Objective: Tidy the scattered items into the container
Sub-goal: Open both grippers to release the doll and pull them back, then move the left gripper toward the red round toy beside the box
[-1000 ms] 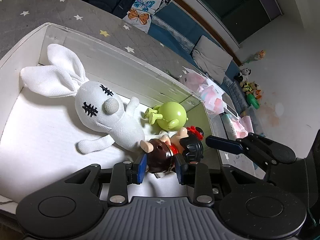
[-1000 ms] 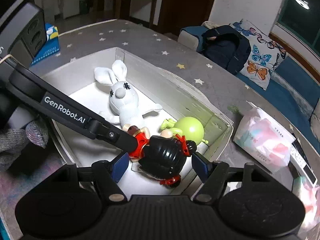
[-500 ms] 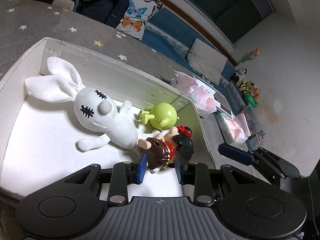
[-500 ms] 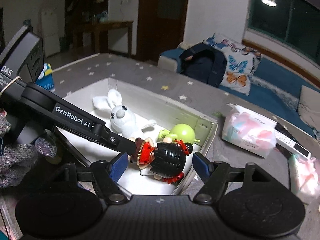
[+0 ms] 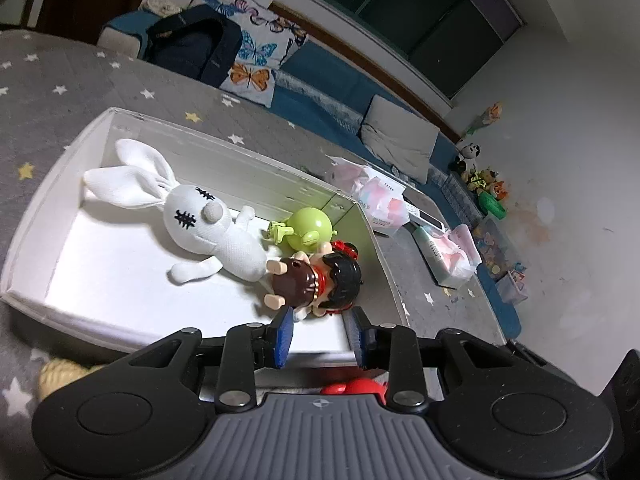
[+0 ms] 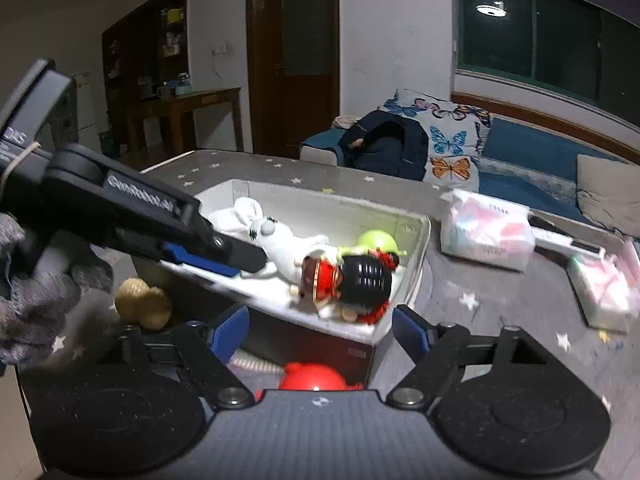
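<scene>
Now the white container (image 5: 48,208) holds a floppy white rabbit (image 5: 216,236), a green ball toy (image 5: 310,226) and two dolls (image 5: 316,280) — all inside. Nothing sits in my left claw (image 5: 318,338) or my right claw (image 6: 320,330), whose jaws are widening; a red toy (image 6: 314,376) lies outside, below the near wall.

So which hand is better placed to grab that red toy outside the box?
Probably the right. The red toy lies centred below the right gripper, whose empty jaws are opening wide. The left gripper, also empty, stands narrower, with the toy off to one side.
</scene>
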Motion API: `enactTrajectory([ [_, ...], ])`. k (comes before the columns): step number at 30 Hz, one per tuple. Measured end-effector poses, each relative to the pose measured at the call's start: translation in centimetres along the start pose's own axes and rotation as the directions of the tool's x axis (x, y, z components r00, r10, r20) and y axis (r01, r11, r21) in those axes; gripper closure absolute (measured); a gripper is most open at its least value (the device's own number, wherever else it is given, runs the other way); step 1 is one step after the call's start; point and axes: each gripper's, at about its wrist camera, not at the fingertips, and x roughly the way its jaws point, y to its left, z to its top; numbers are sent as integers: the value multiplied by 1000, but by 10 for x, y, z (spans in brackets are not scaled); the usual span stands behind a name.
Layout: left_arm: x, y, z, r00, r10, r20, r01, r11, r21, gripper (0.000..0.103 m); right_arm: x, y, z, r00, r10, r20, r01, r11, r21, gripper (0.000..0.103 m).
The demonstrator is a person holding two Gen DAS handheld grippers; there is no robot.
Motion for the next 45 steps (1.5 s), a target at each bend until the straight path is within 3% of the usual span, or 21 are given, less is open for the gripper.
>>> enactTrajectory([
  [13, -17, -14, -44, 1000, 11, -9, -10, 997, 80, 71, -14, 20, -41, 999, -43, 1, 43, 999, 33, 19],
  [27, -8, -16, -71, 996, 77, -53, -70, 989, 130, 71, -10, 20, -67, 997, -64, -38, 70, 980, 184, 18],
  [45, -8, -19, -86, 993, 92, -80, -80, 986, 144, 71, -4, 29, -80, 990, -114, -86, 127, 978, 168, 0],
])
